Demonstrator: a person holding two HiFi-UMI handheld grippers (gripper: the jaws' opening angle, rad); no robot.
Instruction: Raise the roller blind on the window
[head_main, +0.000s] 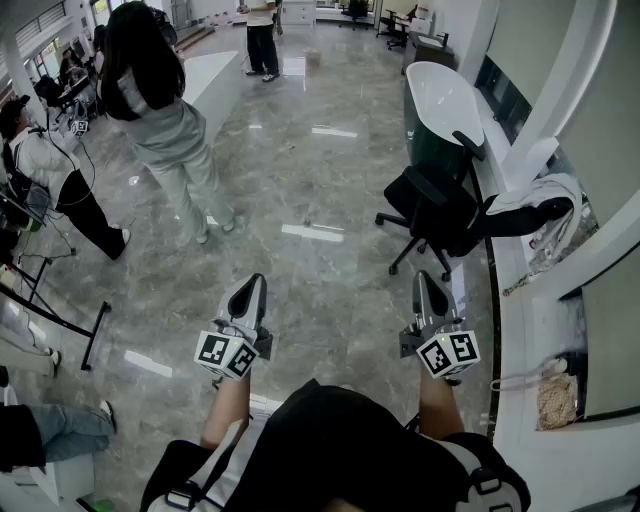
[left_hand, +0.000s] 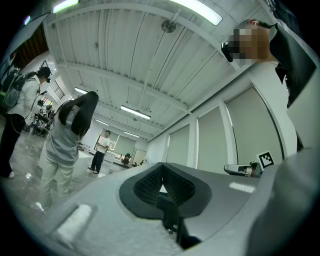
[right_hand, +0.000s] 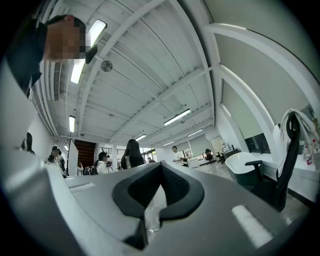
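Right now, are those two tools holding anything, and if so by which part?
Nothing is held. The left gripper and the right gripper both have their jaws shut with nothing between them.

Two tongs — one office chair, one bathtub.

Roller blind (far right) mostly beyond the frame edge

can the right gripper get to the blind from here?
Probably yes. The right gripper, shut and empty, is beside the sill, nothing between; the blind lies just beyond. The office chair stands further ahead, off that path.
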